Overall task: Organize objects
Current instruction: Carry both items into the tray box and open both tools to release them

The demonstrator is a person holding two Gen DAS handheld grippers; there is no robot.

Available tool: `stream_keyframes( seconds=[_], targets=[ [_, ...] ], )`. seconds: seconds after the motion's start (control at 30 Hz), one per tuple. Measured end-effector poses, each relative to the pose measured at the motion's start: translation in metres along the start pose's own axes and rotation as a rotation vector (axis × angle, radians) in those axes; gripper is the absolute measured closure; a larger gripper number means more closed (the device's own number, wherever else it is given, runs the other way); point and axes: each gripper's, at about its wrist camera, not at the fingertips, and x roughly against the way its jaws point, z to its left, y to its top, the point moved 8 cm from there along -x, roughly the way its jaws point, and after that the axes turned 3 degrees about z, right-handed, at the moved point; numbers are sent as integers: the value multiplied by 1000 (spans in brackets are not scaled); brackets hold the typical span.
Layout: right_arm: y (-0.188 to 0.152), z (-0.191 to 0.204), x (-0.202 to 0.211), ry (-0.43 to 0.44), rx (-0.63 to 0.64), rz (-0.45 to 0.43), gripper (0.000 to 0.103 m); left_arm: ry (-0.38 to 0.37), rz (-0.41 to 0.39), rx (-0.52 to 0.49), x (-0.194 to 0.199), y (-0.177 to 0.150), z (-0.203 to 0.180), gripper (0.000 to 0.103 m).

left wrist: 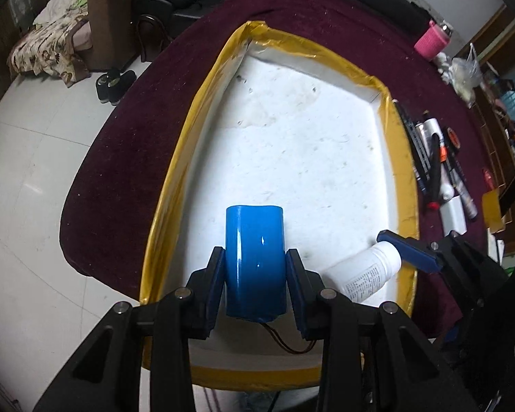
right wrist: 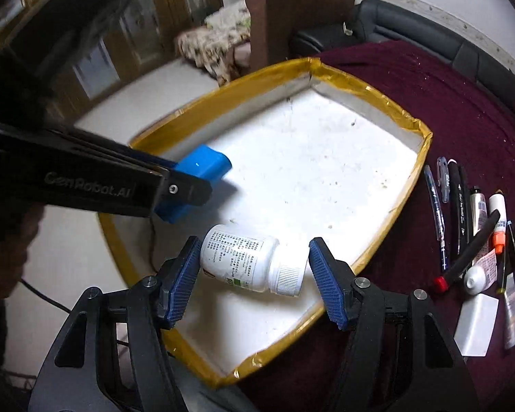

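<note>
Left wrist view. Left tool (left wrist: 254, 271) clamped on blue cylinder (left wrist: 254, 261), 1 blue pad pressed to each side, thin wires trailing from the cylinder's near end. Cylinder held above white floor of shallow tray (left wrist: 292, 144) edged in yellow tape. Tray set on counter draped in maroon cloth (left wrist: 127, 158). White bottle (left wrist: 364, 274) seen at lower right, over the tray's near right corner, with 1 blue pad of the right tool (left wrist: 408, 250) at its capped end. Row of pens and markers (left wrist: 436, 161) laid on the cloth just beside the tray's right rim. Pink cup (left wrist: 431, 39) stood near the far right edge of the counter.

Right wrist view. Right tool (right wrist: 254, 267) spread wide around white bottle (right wrist: 250, 262), bottle lying crosswise with ribbed cap toward the right pad; left pad touching or nearly touching its base, clear gap at the right pad; whether gripped or resting on the tray floor, cannot tell. Left tool (right wrist: 189, 185) entered from the left, closed on blue cylinder (right wrist: 202, 168) over the tray's (right wrist: 377, 98) left part. Pens and markers (right wrist: 463, 213), small tubes and a white card (right wrist: 475, 322) spread on maroon cloth (right wrist: 446, 103) right of the tray.
</note>
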Motion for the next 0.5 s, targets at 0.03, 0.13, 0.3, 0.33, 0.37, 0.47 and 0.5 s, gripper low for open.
stream_keyframes(
  seconds=[0.03,0.13,0.3,0.33,0.37,0.47,0.5],
  targets=[
    [2,1,-3,-11,17,9,38,18,7,-9,-3,-1,0,68],
    [2,3,-6,-47,60,30,38,19,12,-20,-4,-2,-1,68],
    [2,6,-3,-50,67,41,38,-5,-4,-16,0,-2,3,67],
    [3,6,-5,-44,67,40,38,-5,-10,-23,1,-2,3,67],
    [2,5,-5,-30,58,40,38,-4,-18,-31,1,-2,3,67],
    [3,1,-9,24,14,25,38,-53,-59,-26,7,-1,1,56],
    [3,0,-8,38,3,21,38,-72,-72,-17,10,-1,1,47]
  ],
)
